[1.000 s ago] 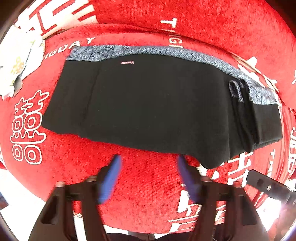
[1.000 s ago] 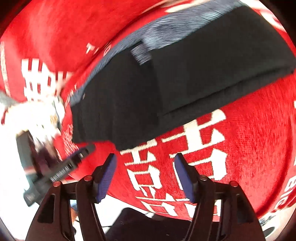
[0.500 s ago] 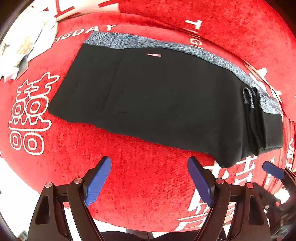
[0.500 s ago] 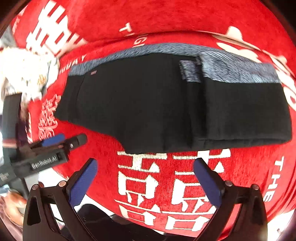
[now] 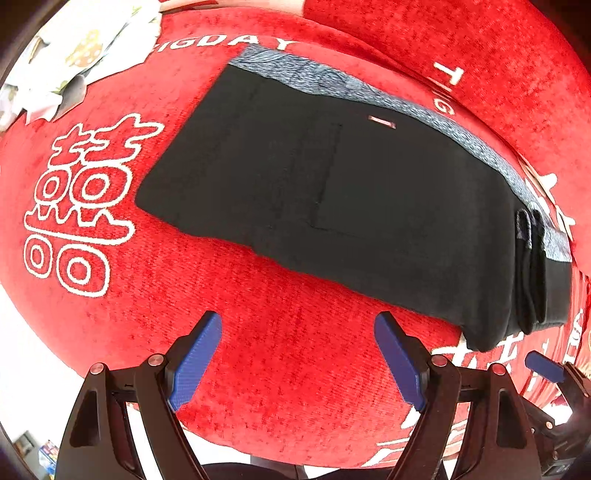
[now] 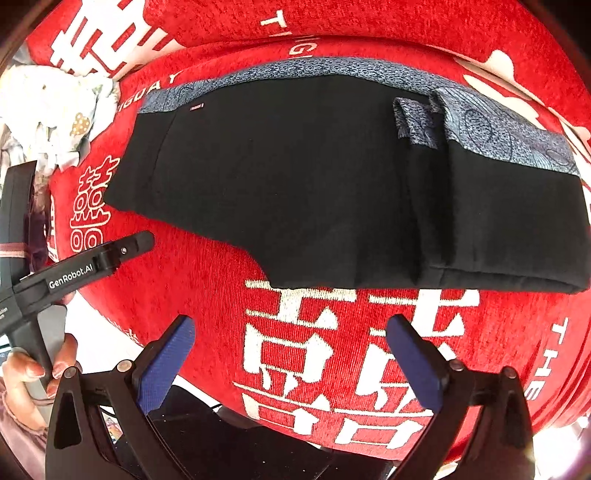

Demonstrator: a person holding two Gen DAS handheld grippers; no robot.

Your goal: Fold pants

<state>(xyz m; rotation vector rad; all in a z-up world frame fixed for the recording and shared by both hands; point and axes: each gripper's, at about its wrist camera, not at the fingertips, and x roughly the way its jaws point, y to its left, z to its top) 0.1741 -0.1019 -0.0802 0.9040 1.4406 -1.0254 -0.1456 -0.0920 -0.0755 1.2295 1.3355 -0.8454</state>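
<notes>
Folded black pants (image 5: pixel 369 206) on red cover (image 5: pixel 288 354), beyond both grippers' wide-apart, empty jaws, untouched

red printed cushion (image 6: pixel 207 280) bears folded black pants (image 6: pixel 314 177), pale cloth (image 6: pixel 48 110).

Near strip: bare red cover (image 5: pixel 295 354) is seen between the pants' (image 5: pixel 369 206) lower edge and the near rim, from 5 to 8 o'clock; a hand-held gripper can be passed along it.
Left hand-held gripper (image 5: pixel 298 358): held over this strip, jaws wide apart, nothing between them.
Right hand-held gripper (image 6: pixel 290 360): held over the same strip at 6 o'clock, jaws wide apart, nothing between them.
9 o'clock side: open red cover (image 6: pixel 92 206) is narrowed by the left hand-held gripper's body (image 6: pixel 74 273).
10 o'clock corner: blocked by crumpled white cloth (image 6: pixel 51 114).
12 o'clock edge: closed off by the raised red cushion (image 6: pixel 369 22) behind the waistband.
3 o'clock end: a thicker folded stack (image 6: pixel 509 221) is presented.
</notes>
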